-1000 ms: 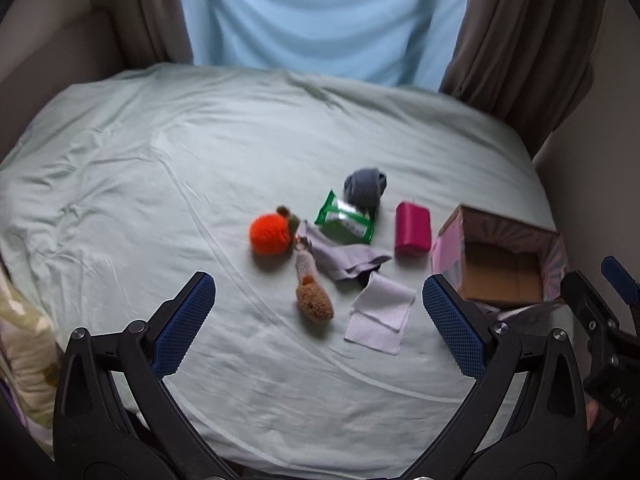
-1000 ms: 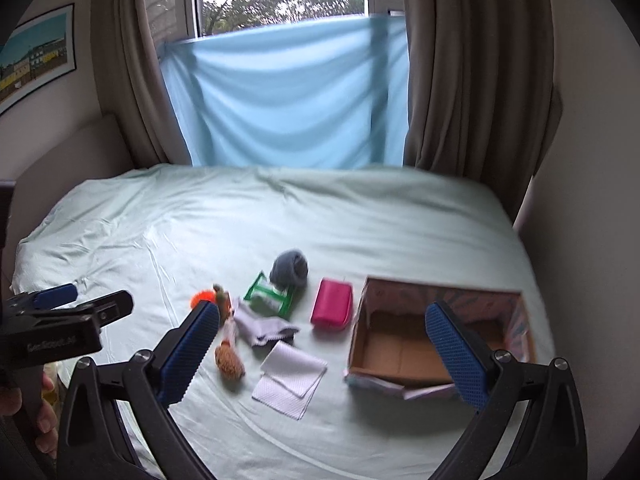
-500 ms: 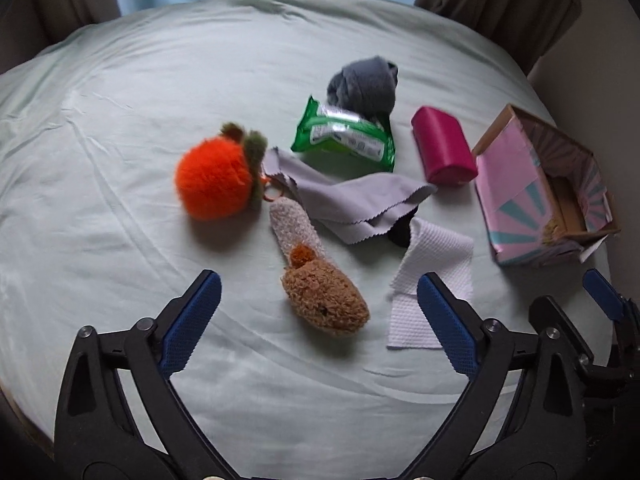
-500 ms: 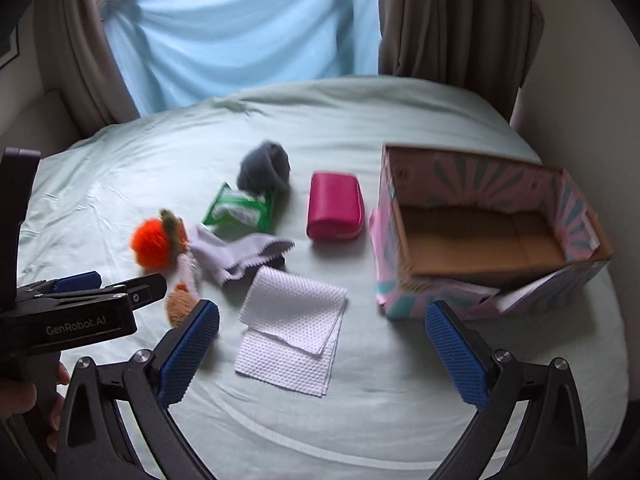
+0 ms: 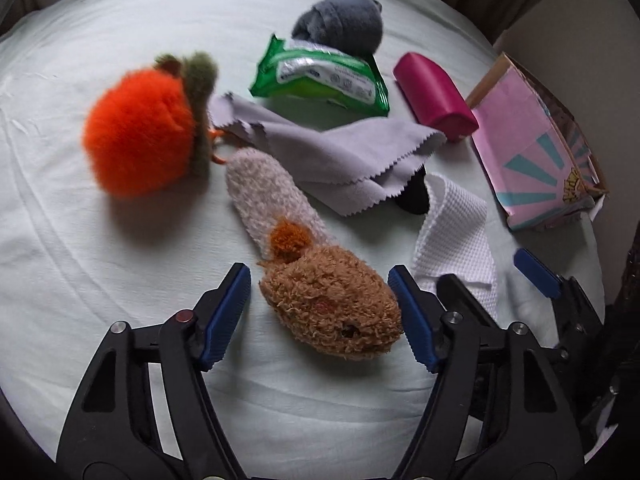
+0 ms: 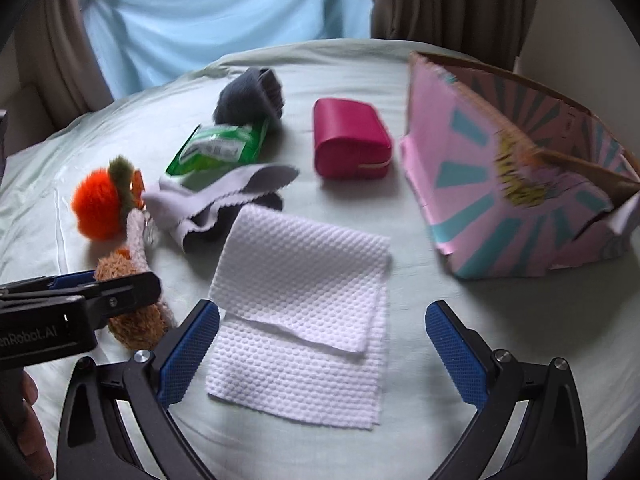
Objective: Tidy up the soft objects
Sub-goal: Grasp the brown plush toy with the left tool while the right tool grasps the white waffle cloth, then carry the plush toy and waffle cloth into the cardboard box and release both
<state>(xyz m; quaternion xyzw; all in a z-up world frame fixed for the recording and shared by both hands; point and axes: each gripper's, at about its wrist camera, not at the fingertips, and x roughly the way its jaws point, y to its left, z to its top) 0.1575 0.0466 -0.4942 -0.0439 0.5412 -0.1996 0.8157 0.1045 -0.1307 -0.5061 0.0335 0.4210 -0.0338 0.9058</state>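
My left hand-held gripper (image 5: pixel 320 308) has just been closing its jaws around the brown plush toy (image 5: pixel 332 304) on the bed (image 5: pixel 80 300), pads not yet pressing. My right hand-held gripper (image 6: pixel 320 356) gapes wide, released, straddling the near end of the folded white cloth (image 6: pixel 304 312); the pink box (image 6: pixel 512 184) sits ahead to its right.

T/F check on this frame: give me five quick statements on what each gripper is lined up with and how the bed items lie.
1. The left gripper straddles the brown plush toy. True.
2. Its pads already press the plush. False: gaps show on both sides, though the jaws have just been closing.
3. The right gripper holds the white waffle-textured cloth. False: open, cloth lying flat.
4. The magenta pouch sits inside the pink cardboard box. False: beside it, on the sheet.
5. The grey pinked-edge cloth overlaps a black item. True.
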